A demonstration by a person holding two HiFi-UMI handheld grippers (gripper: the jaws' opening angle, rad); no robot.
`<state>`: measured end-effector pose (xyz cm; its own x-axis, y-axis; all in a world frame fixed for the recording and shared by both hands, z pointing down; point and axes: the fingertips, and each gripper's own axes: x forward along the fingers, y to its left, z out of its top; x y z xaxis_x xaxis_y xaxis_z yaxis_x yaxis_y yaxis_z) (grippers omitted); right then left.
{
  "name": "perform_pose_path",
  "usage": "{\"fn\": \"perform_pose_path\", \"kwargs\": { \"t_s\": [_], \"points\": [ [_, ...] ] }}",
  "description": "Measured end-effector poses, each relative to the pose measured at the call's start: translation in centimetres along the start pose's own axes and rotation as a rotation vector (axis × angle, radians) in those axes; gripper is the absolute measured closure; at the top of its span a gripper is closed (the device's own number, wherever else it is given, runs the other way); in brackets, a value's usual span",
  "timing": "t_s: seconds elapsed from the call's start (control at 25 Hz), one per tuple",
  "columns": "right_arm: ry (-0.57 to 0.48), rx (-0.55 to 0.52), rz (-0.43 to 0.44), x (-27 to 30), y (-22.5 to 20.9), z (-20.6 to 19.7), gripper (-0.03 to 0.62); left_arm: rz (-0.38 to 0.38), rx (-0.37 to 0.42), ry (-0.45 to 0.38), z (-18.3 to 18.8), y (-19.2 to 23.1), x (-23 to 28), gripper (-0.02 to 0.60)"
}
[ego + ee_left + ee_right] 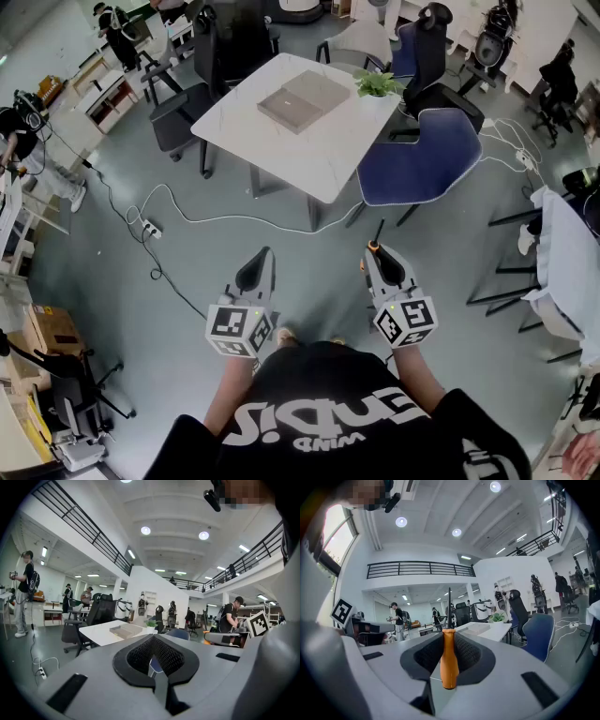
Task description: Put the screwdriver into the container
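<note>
Screwdriver, orange-handled with a dark steel shaft (449, 660): clamped by its handle between the jaws of my right gripper (449, 641). My left gripper (154, 660) is closed on nothing. Pickup is done; transport and deposit are left. The shallow grey rectangular container (303, 99) lies at 12 o'clock on the white table (281, 150), well apart from both grippers. I see nothing in it.
</note>
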<state>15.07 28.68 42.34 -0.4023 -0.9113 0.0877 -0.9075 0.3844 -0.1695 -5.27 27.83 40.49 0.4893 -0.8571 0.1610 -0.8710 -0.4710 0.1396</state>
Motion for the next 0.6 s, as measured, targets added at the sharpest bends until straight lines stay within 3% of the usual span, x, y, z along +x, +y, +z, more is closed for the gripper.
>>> {"fn": "perform_pose_path", "kwargs": {
  "t_s": [0.6],
  "points": [
    [-0.010,0.050,0.077,-1.6,-1.2,0.0,0.526,0.031,-0.014,-0.008,-0.4,-2.5,0.3,0.568]
  ]
}}
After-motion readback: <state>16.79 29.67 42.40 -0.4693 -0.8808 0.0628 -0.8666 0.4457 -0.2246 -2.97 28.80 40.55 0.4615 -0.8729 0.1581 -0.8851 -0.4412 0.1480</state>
